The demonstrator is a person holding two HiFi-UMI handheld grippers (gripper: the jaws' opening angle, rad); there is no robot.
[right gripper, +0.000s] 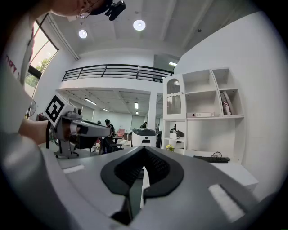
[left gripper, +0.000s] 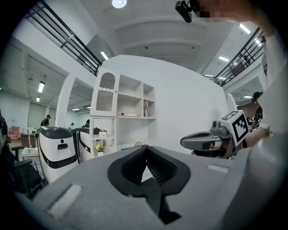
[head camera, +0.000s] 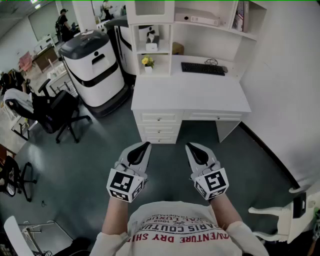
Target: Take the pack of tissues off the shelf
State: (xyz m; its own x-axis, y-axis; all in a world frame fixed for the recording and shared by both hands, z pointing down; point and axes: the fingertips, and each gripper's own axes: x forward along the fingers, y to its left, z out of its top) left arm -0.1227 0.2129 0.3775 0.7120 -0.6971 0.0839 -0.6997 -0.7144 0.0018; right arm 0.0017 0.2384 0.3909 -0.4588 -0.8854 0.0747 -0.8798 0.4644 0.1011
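A white desk unit with shelves [head camera: 150, 10] stands ahead of me across the floor. In a small cubby of it sits a small white pack [head camera: 151, 46], most likely the tissues, which also shows small as the white pack [left gripper: 103, 134] in the left gripper view. A flat white box [head camera: 197, 19] lies on a higher shelf. My left gripper [head camera: 145, 145] and right gripper [head camera: 189, 146] are held side by side in front of my chest, well short of the desk. Both are shut, with nothing between the jaws. Each gripper view shows its own shut jaws and the other gripper beside it.
A black keyboard [head camera: 202, 68] and a small pot of yellow flowers [head camera: 147, 61] sit on the desk top [head camera: 190, 92]. Left of the desk stands a white robot base with a black top [head camera: 95, 70], then a black office chair [head camera: 55, 112]. A white chair [head camera: 287, 212] is at my lower right.
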